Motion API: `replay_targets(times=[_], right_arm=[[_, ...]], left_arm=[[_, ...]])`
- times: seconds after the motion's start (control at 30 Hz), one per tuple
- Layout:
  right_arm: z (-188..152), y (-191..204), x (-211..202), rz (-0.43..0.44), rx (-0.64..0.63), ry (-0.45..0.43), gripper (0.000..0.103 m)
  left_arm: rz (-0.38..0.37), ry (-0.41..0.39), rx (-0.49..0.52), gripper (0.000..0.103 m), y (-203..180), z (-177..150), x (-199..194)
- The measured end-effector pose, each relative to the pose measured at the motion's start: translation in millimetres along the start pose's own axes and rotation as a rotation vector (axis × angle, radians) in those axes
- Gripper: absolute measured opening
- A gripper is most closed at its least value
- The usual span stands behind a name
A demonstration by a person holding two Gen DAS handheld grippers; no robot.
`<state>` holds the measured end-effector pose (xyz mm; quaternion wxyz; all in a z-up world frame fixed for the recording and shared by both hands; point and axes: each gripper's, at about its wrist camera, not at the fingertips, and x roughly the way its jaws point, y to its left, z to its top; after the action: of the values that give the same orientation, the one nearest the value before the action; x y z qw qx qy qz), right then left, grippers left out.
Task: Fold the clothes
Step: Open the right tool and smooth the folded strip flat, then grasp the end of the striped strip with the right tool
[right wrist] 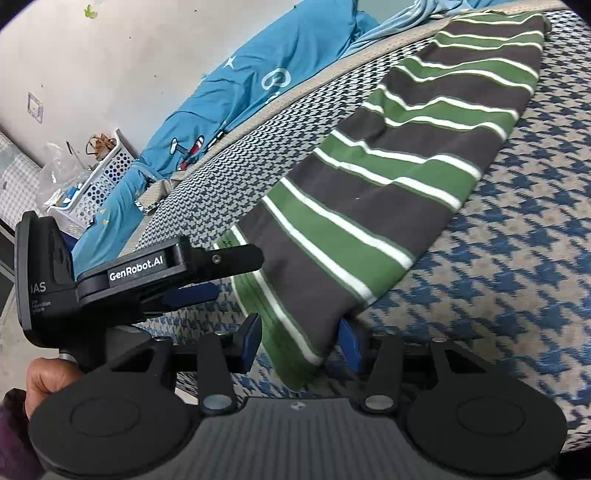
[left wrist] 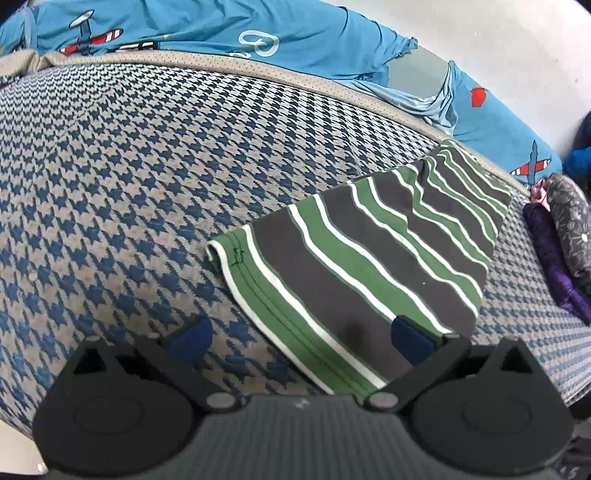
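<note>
A folded garment with grey, green and white stripes [left wrist: 369,243] lies flat on the houndstooth bed cover [left wrist: 129,177]. My left gripper [left wrist: 301,334] is open wide just above the cover. Its right finger [left wrist: 410,336] is over the garment's near green hem and its left finger [left wrist: 192,334] is over bare cover. In the right wrist view the near corner of the striped garment [right wrist: 369,177] lies between the blue pads of my right gripper [right wrist: 300,341], which stands open and narrower, one pad on each side of the cloth. The left gripper [right wrist: 225,275] shows from the side, beside the hem.
A blue bedsheet with aeroplane prints [left wrist: 258,33] is bunched along the far side against a pale wall. Dark purple and grey floral clothes [left wrist: 561,236] lie at the right. A white perforated basket [right wrist: 107,166] stands by the wall. A hand [right wrist: 48,380] holds the left gripper's handle.
</note>
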<state>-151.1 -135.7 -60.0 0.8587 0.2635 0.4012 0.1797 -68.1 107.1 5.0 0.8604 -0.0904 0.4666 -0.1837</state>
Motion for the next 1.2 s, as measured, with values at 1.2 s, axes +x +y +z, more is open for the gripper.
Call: replay_targets(times=[1.2], right_arm=[[39,-21,-23,0.163,0.316,-0.119,0.007]], left_arm=[[-0.312,0.031,-0.311,0.103,19,2,17]])
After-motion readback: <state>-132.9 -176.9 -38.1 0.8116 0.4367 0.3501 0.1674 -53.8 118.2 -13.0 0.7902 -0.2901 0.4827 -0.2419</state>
